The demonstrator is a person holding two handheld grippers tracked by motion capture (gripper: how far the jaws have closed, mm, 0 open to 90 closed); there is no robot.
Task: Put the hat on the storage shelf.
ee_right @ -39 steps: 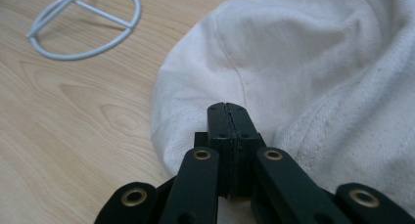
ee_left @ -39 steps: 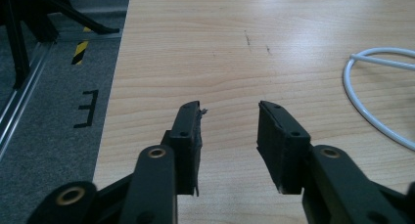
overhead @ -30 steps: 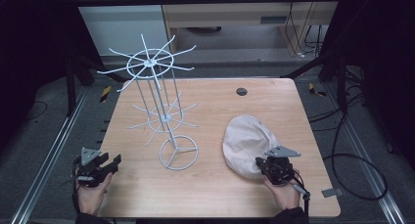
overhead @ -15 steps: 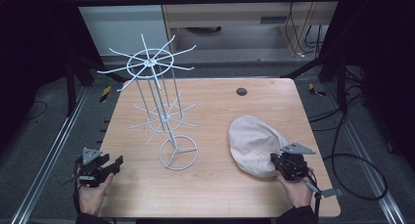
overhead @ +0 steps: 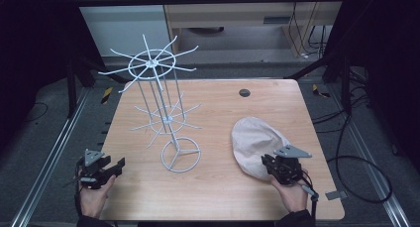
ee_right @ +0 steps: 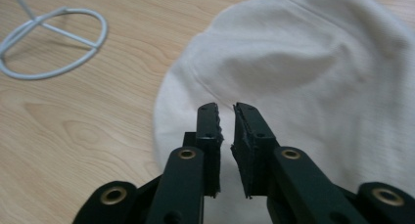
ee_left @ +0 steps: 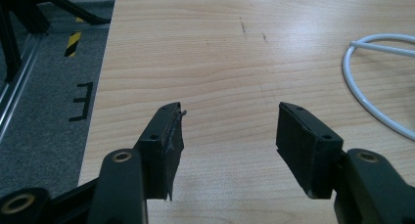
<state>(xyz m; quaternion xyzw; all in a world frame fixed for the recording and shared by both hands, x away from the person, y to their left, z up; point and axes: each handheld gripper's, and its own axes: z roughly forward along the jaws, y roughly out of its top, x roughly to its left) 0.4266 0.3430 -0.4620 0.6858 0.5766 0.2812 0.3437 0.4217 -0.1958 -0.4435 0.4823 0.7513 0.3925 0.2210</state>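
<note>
While the cream cap (overhead: 257, 145) lies on the counter (overhead: 218, 108) at its right side, my right gripper (overhead: 270, 163) sits at its near edge.
In the right gripper view my fingers (ee_right: 208, 126) are nearly together over the cap's rim, a thin gap between them; I cannot tell if they pinch cloth. My left gripper (overhead: 116, 165) rests low at the counter's near left corner, fingers (ee_left: 164, 136) wide apart, holding nothing, well apart from the white wire rack (overhead: 166, 118).

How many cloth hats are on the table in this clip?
1. A cream cloth hat lies flat on the light wooden table, right of the white wire rack, at the right claw.
</note>
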